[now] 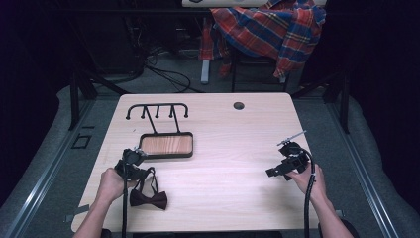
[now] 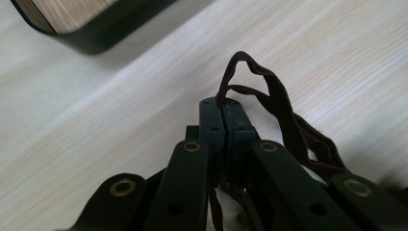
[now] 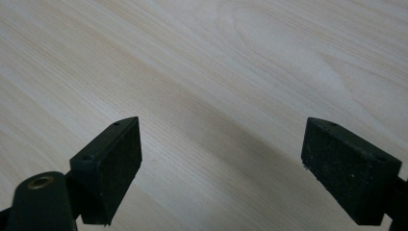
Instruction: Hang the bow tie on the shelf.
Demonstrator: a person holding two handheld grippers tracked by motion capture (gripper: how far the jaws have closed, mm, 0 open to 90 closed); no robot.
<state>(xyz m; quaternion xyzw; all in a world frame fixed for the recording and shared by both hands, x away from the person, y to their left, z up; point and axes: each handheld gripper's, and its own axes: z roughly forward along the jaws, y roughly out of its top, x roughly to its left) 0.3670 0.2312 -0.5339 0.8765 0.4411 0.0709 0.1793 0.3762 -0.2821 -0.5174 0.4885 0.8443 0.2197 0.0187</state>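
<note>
**Op A:** Where do you stand?

**Op B:** My left tool (image 2: pixel 224 120) has its jaws pressed together on the strap (image 2: pixel 269 89) of the dark bow tie (image 1: pixel 148 199). In the left gripper view the strap loops up out of the closed jaws and trails off to the side. From the high view, the bow itself lies on the worktop (image 1: pixel 223 148) at the near left, just beside my left hand (image 1: pixel 110 184), with the strap running up to the tool.

**Op A:** And the right?

**Op B:** My right tool (image 3: pixel 221 168) has its jaws wide apart, nothing between them, hovering over bare wood at the near right, well apart from the tie.

**Op A:** So which step is this?

**Op B:** I judge it as the pick-up: strap gripped, bow not yet lifted clear. The black rack (image 1: pixel 157 111) with its hooks stands behind the wood-bottomed tray (image 1: pixel 166 145), just beyond my left tool. Most likely the tie goes on a hook.

**Op A:** What does the next move need?

**Op B:** Lift slowly so the bow hangs free, and bring the right tool across to spread the loop. A thin strap could slip or twist.

**Op A:** Any labels or writing?

**Op B:** None I can read on the tie, tray or rack.
</note>
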